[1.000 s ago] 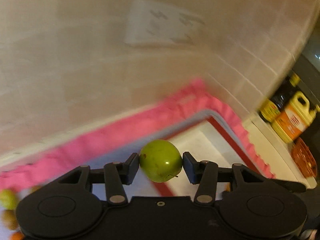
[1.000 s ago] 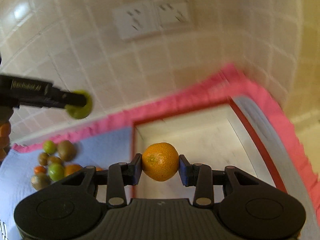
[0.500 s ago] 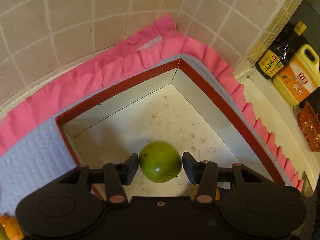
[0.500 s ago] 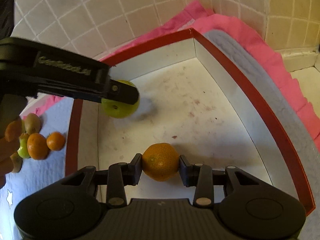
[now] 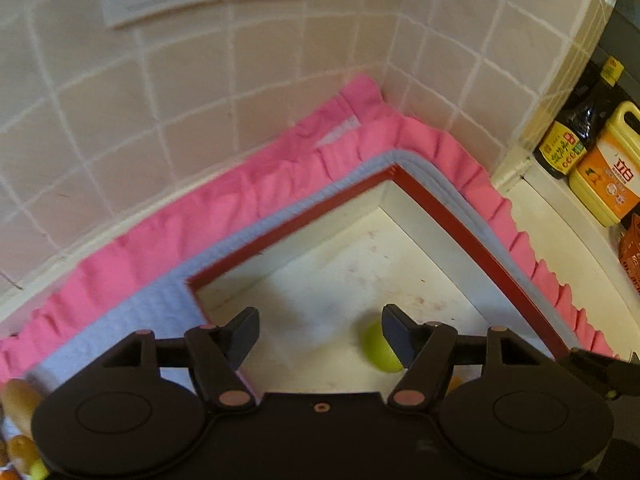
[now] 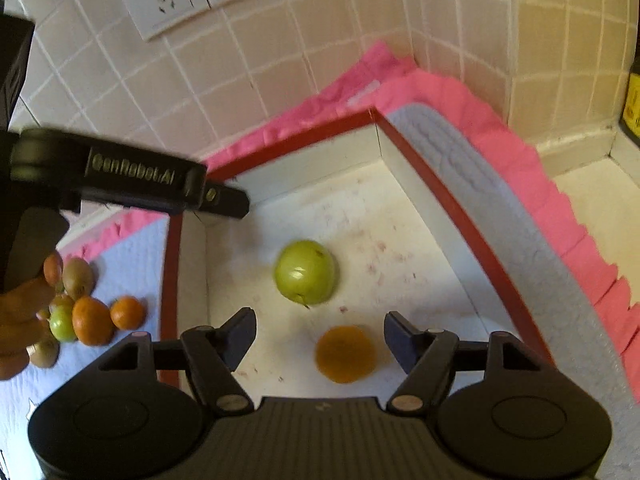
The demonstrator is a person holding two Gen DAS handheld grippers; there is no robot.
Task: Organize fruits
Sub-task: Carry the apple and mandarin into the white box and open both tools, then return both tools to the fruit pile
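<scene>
Red-rimmed and white inside, the box [image 6: 460,216] sits on a pale quilted mat [image 6: 480,168] with a pink frill [image 6: 540,184], pushed into the tiled corner. On its stained floor lie a green fruit [image 6: 305,272] and, nearer, a blurred orange [image 6: 345,354].

Right gripper [image 6: 320,338]: its jaws are opening, standing wide, and the orange lies between them with clear gaps on both sides, touched by neither pad.

Left gripper [image 5: 318,336]: its jaws are opening too, wide apart with nothing between them; in the left wrist view the green fruit shows partly behind the right finger [image 5: 396,338]. In the right wrist view this gripper reaches in from the left above the box's far left corner.

Left of the box, more fruit [image 6: 92,316] sits heaped on the mat: oranges, green ones and brown kiwis.
</scene>
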